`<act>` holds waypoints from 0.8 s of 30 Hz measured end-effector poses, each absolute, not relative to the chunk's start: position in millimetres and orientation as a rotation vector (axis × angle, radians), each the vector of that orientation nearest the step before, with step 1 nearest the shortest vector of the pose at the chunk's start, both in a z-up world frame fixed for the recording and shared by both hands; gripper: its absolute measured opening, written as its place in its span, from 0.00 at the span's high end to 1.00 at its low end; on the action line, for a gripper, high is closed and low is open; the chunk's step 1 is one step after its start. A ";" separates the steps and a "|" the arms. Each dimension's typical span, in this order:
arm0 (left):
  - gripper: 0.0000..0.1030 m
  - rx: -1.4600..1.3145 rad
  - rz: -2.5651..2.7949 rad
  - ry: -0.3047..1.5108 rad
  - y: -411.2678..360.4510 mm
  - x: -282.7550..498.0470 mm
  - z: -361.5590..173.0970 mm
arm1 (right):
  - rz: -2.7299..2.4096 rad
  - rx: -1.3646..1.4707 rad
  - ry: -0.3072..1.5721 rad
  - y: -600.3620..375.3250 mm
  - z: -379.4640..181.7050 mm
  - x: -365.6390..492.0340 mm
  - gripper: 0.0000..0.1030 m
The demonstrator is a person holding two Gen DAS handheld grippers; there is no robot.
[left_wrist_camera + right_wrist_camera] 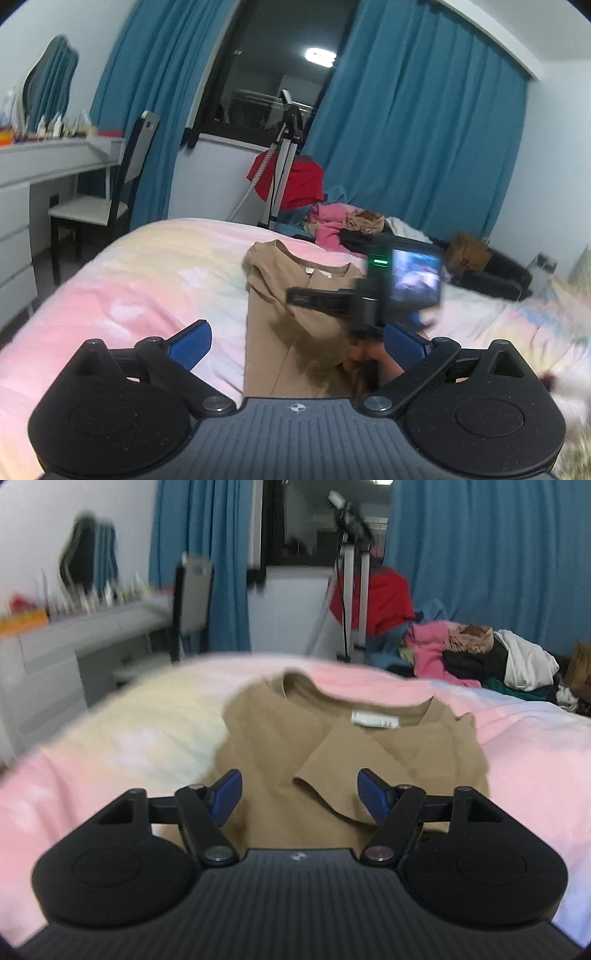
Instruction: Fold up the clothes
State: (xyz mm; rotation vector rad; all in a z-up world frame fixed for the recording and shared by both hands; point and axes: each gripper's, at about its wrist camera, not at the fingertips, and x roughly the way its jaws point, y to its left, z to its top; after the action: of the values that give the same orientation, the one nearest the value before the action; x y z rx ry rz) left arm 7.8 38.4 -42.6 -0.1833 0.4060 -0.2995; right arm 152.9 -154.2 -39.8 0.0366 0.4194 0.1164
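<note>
Both grippers, left [297, 341] and right [299, 795], gape wide over tan shirt [354, 753] mid-frame, clothes pile [480, 657] upper right, tripod [351, 590] behind.

1. The tan T-shirt [354, 753] is matt knit cloth, soft and lightly creased, with a white woven label at the neck.
2. The bed [140, 288] wears a pastel quilted cover — matt cotton-like cloth, faintly puckered.
3. The left tool [295, 345] is matt black plastic with a fine grainy texture; its pads [192, 345] are blue, ribbed and rubbery, and its pivots are bright metal discs.
4. The right tool [300, 796] has the same grainy black shell — with a ribbed dark grey centre plate.
5. The curtains [413, 122] are heavy blue cloth, matt.
6. The tripod [284, 166] legs look like brushed silver metal.
</note>
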 end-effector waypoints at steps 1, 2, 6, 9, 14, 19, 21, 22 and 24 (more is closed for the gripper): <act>0.02 -0.197 -0.305 0.413 39.1 10.5 -44.2 | 0.112 0.034 0.416 -154.4 -40.4 154.9 0.37; 0.02 -0.211 -0.310 0.419 39.8 13.2 -45.8 | 0.108 0.032 0.412 -154.6 -41.1 156.9 0.38; 0.02 -0.346 -0.326 0.432 50.2 18.8 -48.7 | 0.092 0.023 0.396 -155.4 -43.6 164.7 0.59; 0.01 -0.415 -0.338 0.432 58.5 19.8 -49.1 | 0.080 0.016 0.385 -156.1 -45.5 170.6 0.85; 0.01 -0.495 -0.339 0.465 64.0 20.9 -51.1 | 0.060 0.005 0.366 -157.1 -48.7 180.4 0.93; 0.01 -0.469 -0.314 0.476 59.1 21.7 -53.6 | 0.002 0.013 0.327 -170.5 -33.9 188.0 0.94; 0.01 -0.455 -0.311 0.481 56.3 22.9 -55.5 | -0.046 0.032 0.317 -182.9 -28.3 193.1 0.94; 0.01 -0.447 -0.310 0.484 54.7 23.5 -56.5 | -0.082 0.028 0.322 -190.3 -29.1 197.7 0.94; 0.01 -0.430 -0.310 0.491 51.5 24.6 -58.5 | -0.155 0.021 0.331 -205.3 -30.9 206.8 0.94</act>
State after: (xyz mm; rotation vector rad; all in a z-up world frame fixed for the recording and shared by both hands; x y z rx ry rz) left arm 24.6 51.5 -58.5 -0.4298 0.4909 -0.3104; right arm 206.8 -205.3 -30.9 0.0215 0.3310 -0.1554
